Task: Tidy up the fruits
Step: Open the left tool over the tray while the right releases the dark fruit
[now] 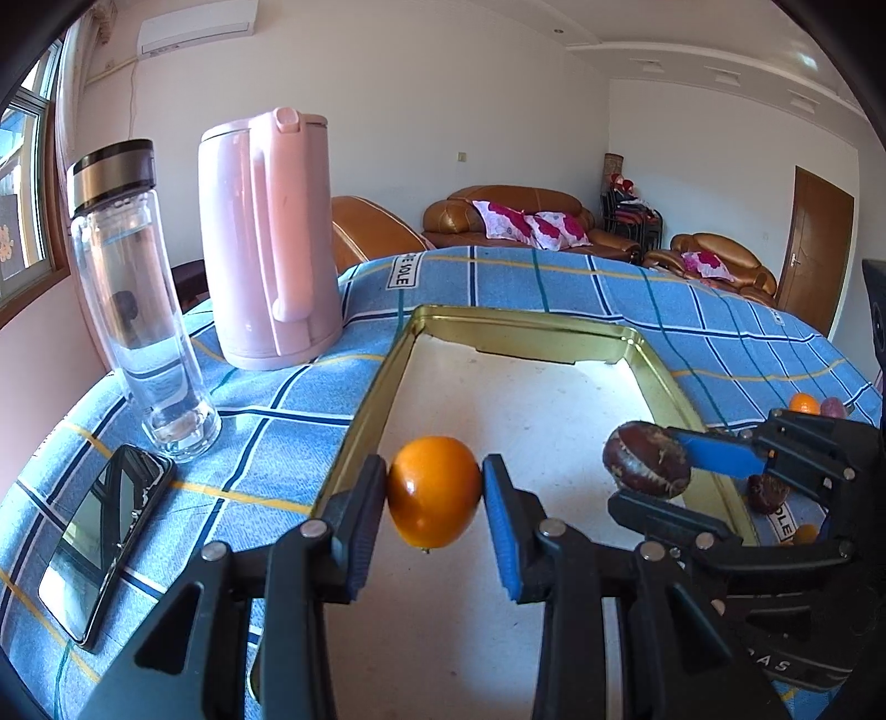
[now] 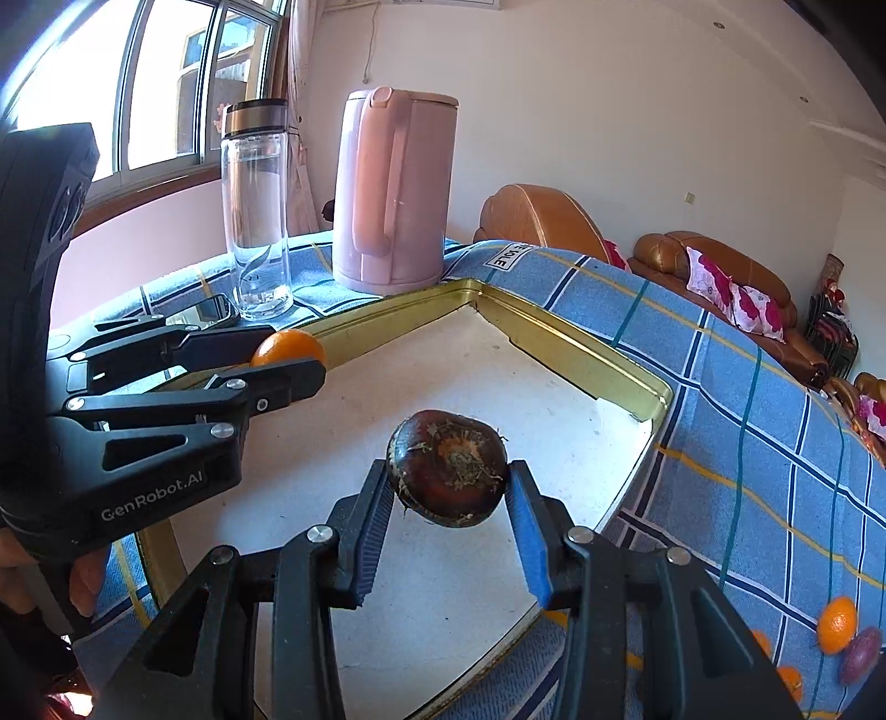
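At frame centre, the left gripper (image 1: 434, 493) pinches an orange (image 1: 433, 491) above the tray (image 1: 360, 421); the right gripper (image 2: 448, 482) clamps a brown chestnut (image 2: 447, 474) over it.

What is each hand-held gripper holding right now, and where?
Left hand-held gripper: orange fruit, pinched across its sides. Right hand-held gripper: dark brown fruit, likewise.

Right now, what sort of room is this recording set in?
Most likely a home living room: brown leather sofas with floral cushions stand behind a table under a blue plaid cloth, and a wall air conditioner hangs near the window.
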Demonstrator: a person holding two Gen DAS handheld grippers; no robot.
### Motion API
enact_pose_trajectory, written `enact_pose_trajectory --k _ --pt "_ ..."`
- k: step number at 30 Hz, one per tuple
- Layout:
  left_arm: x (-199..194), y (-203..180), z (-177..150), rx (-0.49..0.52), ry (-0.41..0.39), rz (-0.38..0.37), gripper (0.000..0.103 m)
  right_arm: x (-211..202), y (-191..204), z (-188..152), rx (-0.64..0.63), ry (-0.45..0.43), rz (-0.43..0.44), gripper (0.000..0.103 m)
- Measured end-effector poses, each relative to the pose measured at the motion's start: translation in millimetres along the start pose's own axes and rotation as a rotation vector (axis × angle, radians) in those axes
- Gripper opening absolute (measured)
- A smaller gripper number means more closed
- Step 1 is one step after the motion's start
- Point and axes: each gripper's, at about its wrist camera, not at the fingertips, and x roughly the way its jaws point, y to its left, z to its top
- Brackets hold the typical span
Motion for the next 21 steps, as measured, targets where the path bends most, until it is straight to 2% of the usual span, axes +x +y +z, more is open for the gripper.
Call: enact_pose_trajectory --k 6,12,21 --pt "6 0 1 0.013 0.02 0.011 0.037 10 1 -4 0.004 0.041 -0.006 0.044" --pt "13 0 1 0.012 0.054 0.007 0.037 13 3 -4 -0.012 0.055 -0.024 0.044" --pt "14 -1 1 0.022 0.061 0.013 0.038 15 6 -4 -0.029 0.064 -0.036 0.044"
